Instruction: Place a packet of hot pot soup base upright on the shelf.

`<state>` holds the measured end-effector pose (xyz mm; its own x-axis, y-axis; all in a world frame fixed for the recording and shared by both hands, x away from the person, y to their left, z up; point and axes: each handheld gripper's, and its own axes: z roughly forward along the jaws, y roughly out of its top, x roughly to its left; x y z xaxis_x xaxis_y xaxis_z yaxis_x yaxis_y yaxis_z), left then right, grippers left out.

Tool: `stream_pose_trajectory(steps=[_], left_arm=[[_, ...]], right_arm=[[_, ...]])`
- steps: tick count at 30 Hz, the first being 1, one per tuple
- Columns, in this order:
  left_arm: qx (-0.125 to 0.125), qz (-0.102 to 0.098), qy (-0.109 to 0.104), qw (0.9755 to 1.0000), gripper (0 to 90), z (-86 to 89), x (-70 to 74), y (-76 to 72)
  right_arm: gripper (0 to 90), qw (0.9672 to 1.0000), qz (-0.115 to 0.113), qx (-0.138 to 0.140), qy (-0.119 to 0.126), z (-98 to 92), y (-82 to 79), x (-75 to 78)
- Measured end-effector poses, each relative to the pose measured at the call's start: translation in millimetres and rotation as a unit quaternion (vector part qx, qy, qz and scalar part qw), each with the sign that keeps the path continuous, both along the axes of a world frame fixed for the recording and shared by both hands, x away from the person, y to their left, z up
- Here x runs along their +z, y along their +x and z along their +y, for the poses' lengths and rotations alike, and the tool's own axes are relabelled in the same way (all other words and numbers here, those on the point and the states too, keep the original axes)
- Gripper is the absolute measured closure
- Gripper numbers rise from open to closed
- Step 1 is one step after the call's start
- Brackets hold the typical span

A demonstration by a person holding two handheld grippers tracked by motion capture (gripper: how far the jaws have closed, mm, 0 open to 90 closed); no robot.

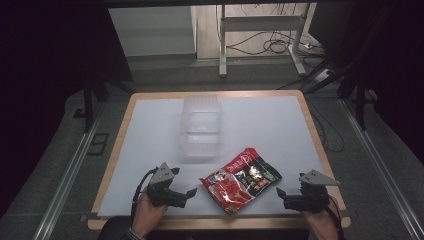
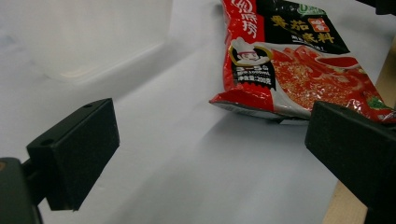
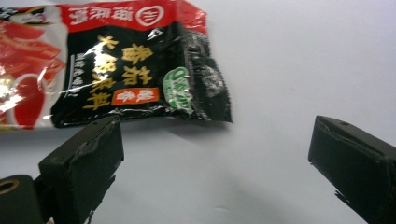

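Red and black, a glossy sauce packet (image 1: 241, 179) is lying flat on the white table cover (image 1: 150, 130), toward 6 o'clock from the table's centre. The left gripper (image 1: 192, 192) is sitting at the packet's 9 o'clock, the right gripper (image 1: 280, 192) at its 3 o'clock, each pointing inward. Both are resting with jaws spread wide and gripping nothing, near the packet without touching it. A clear plastic box (image 1: 201, 127) is standing at the packet's 11 o'clock.

A dim room: grey floor (image 1: 60, 150), a white-topped wooden table (image 1: 150, 130), a metal stand (image 1: 260, 30) and cables (image 1: 272, 46) behind.
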<state>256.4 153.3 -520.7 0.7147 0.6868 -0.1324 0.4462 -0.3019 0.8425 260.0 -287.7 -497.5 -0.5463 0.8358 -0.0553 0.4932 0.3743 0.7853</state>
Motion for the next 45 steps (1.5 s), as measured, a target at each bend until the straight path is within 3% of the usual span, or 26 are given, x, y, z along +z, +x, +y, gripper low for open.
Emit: stream_pose_trajectory(steps=[4,7,9,13,21,29,45], left_arm=[[-0.005,-0.001,0.0,1.0,3.3,-4.8,1.2,-2.1],[0.0,-0.005,0.02,0.9998,3.3,-7.5,0.8,-3.8],[0.005,0.005,0.028,0.9996,3.5,-8.1,-0.2,-3.2],[0.014,0.021,0.04,0.9989,4.1,-8.4,-0.7,-2.5],[0.023,0.021,0.048,0.9984,3.9,-8.4,0.5,-3.1],[0.022,0.006,0.049,0.9986,5.0,-11.6,4.1,-5.4],[-0.012,0.002,0.05,0.9987,8.0,-26.7,12.9,-6.2]], right_arm=[[3.3,0.9996,0.007,0.016,0.021,-0.9,1.4,-1.3],[3.3,0.999,0.017,0.025,0.033,-2.8,3.7,-3.3],[3.3,0.9979,0.026,0.028,0.053,-6.1,6.6,-5.4],[3.5,0.9972,0.024,0.027,0.066,-8.6,7.8,-5.1],[3.5,0.9966,0.026,0.038,0.068,-7.2,8.8,-6.0],[3.5,0.9966,0.029,0.041,0.065,-5.8,9.0,-6.5],[3.5,0.9966,0.031,0.044,0.062,-3.6,9.2,-7.3]])
